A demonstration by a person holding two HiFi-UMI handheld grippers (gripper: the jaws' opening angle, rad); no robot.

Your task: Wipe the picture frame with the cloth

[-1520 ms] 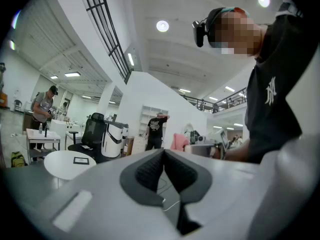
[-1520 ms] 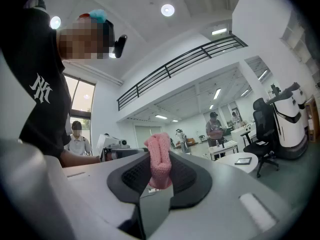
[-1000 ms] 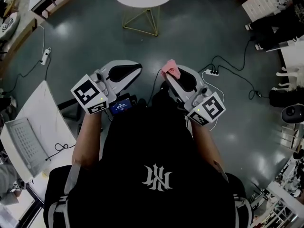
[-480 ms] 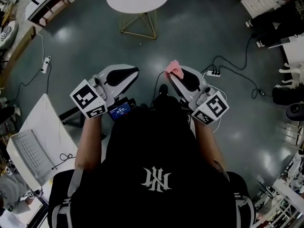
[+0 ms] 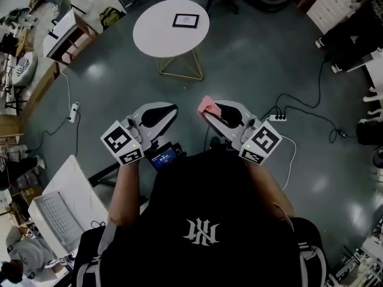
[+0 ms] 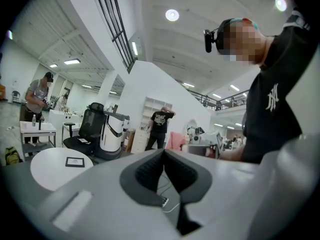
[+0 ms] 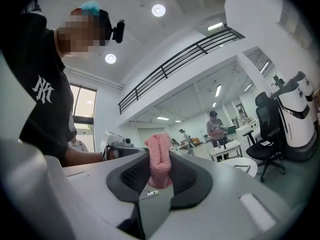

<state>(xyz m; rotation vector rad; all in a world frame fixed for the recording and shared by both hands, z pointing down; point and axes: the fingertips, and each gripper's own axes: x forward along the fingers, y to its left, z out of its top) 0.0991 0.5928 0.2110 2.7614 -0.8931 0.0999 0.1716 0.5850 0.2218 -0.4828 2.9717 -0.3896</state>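
Over the grey floor [image 5: 257,52], right gripper [image 7: 160,155] pinches the pink cloth [image 7: 159,164]

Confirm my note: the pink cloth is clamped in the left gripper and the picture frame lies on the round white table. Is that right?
Wrong gripper: the right gripper view shows the pink cloth clamped in the right gripper. The picture frame does lie on the round white table.

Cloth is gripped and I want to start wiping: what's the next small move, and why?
Probably bring the right gripper forward to the round white table: its jaws pinch the pink cloth, but the picture frame lies flat there, well ahead of it.
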